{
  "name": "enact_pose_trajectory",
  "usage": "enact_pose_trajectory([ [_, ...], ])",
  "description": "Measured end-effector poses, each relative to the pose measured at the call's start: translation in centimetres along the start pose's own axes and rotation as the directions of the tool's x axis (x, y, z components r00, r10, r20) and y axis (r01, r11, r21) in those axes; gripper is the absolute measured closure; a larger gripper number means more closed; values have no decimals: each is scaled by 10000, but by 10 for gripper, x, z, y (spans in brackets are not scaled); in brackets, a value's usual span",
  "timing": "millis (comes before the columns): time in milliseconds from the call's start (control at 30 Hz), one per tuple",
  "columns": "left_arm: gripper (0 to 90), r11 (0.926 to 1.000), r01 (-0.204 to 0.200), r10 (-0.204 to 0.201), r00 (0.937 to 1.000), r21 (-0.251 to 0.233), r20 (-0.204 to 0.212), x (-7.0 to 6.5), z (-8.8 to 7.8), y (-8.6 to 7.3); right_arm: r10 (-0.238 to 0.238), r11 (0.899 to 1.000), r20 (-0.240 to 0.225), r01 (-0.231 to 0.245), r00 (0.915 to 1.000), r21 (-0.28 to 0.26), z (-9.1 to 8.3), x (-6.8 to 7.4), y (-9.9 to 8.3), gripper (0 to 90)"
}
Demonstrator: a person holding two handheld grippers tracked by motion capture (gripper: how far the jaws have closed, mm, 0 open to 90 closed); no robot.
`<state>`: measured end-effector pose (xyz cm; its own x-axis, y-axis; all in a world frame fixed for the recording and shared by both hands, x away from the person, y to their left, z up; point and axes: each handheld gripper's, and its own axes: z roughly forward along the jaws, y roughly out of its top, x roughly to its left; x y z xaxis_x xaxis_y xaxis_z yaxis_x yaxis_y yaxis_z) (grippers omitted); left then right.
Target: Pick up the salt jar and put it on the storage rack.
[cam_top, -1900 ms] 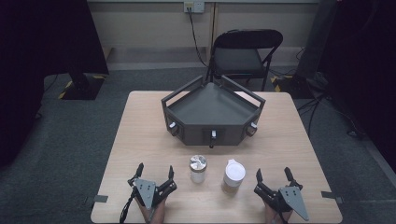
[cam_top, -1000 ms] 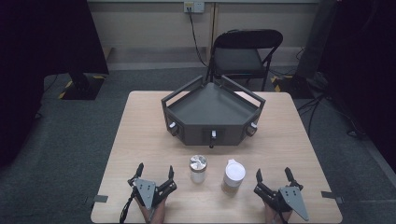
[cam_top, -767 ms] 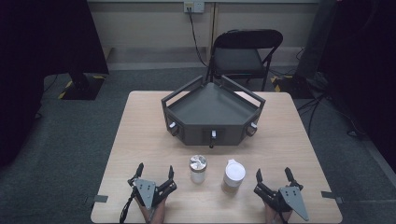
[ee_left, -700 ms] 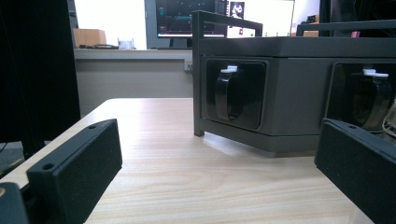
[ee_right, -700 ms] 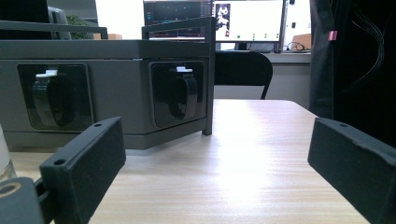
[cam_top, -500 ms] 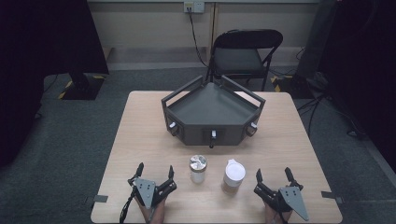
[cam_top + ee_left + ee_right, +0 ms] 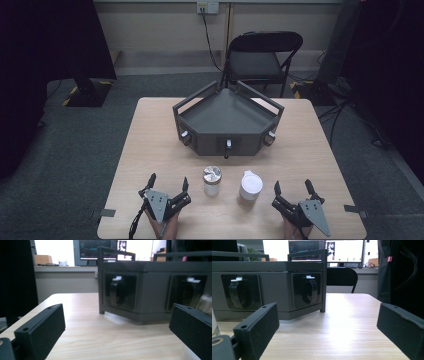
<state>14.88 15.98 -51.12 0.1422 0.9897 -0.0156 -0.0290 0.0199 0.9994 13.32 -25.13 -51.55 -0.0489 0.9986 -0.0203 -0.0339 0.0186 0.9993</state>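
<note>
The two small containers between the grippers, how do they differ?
The left container has a shiny metallic top; the right container has a plain white lid. The right one looks wider and taller than the left. The left stands nearer the left gripper, the right nearer the right gripper. Both stand upright and untouched on the table.

The high view looks forward and down from above the near edge of the table (image 7: 150, 145), taking in its whole top and the chair (image 7: 260, 57) beyond. Each claw view sits low, just above the tabletop, facing away from the person. All three share the dark tray (image 7: 227, 120) (image 7: 155, 290) (image 7: 269, 287), close in both low views
</note>
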Motion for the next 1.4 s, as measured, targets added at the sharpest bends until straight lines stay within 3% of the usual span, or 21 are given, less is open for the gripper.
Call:
enact_pose_trajectory([
  [133, 0, 9997, -143, 148, 9996, -206, 222, -1, 0, 5, 1, 10000, -1, -1, 10000, -1, 0, 0, 0, 26],
  [267, 0, 9995, -34, 57, 9971, -313, 765, -4, 3, 14, 0, 10000, 0, 0, 10000, 1, 0, 0, 0, 26],
  [633, 0, 9992, 239, -175, 9816, -317, 1900, -19, 15, 25, 0, 10000, -1, 0, 10000, 0, 0, 0, 0, 26],
  [967, 1, 9999, 118, -138, 9664, 91, 2567, -35, 29, 24, -2, 10000, -2, 2, 10000, -2, 0, 0, 0, 26],
  [1133, 50, 9987, 122, -246, 9650, 491, 2610, -41, 33, 22, 0, 10000, -3, 0, 10000, -2, 0, 0, 0, 26],
  [1167, 54, 9978, 210, -361, 9675, 629, 2504, -43, 36, 19, -1, 10000, -3, 1, 10000, -3, 0, 0, 0, 26],
  [1233, 79, 9955, 313, -543, 9620, 893, 2677, -41, 40, 19, 0, 10000, -6, 0, 10000, -3, 0, 0, 0, 26],
  [1400, 118, 9940, 20, -326, 9597, 1093, 2790, -43, 43, 17, 0, 10000, -7, 0, 10000, -3, 0, 0, 0, 26],
])
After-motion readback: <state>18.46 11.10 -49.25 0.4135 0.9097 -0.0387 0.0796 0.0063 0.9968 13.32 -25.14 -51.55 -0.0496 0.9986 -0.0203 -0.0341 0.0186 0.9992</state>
